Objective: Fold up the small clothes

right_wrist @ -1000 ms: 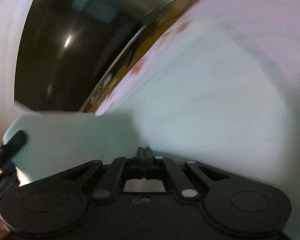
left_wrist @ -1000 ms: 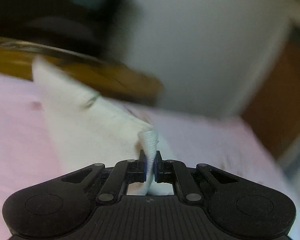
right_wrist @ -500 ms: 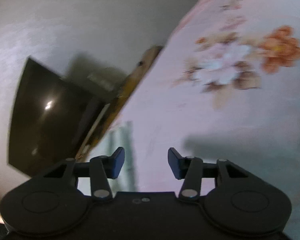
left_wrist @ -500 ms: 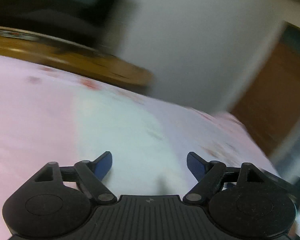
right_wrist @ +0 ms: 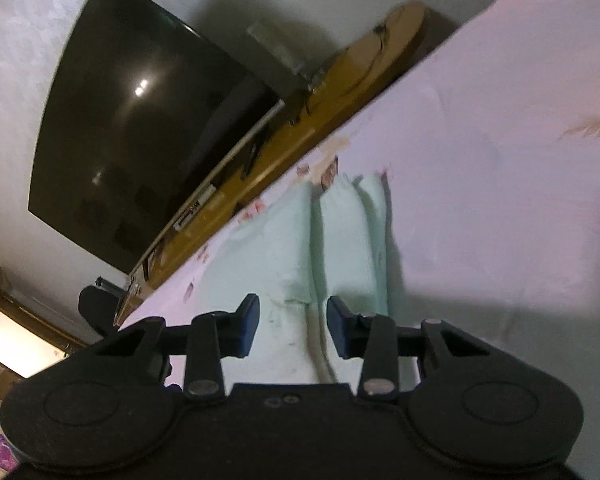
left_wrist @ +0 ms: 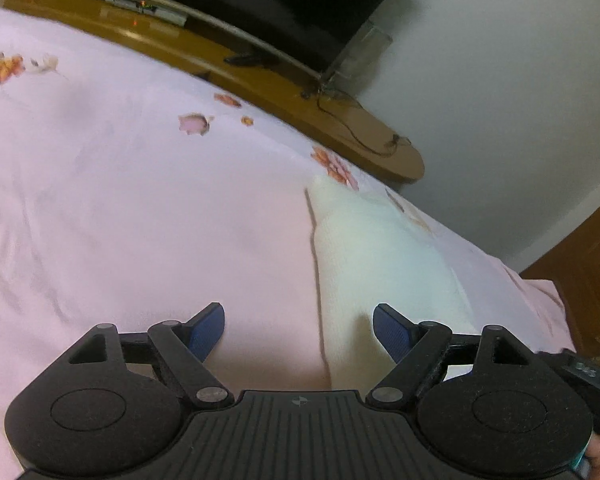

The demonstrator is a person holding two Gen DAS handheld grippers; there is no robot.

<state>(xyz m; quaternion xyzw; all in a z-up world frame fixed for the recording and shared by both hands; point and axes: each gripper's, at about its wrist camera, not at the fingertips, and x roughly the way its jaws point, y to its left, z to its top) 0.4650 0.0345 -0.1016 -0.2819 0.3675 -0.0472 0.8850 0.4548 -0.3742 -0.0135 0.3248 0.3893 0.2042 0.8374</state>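
A small pale mint-white garment lies folded flat on the pink floral bedsheet. In the left wrist view it lies right of centre, under the right finger. My left gripper is open and empty, just above the sheet at the garment's left edge. In the right wrist view the same garment shows as stacked folds with a crease down the middle. My right gripper is open and empty, with its fingers either side of that crease at the near end.
A wooden TV bench runs along the far edge of the bed, with a dark TV on it and cables. A white wall and a brown door are at the right.
Both grippers held the garment one second ago, then opened and let it go. The garment now lies folded on the sheet and both grippers have drawn back from it.
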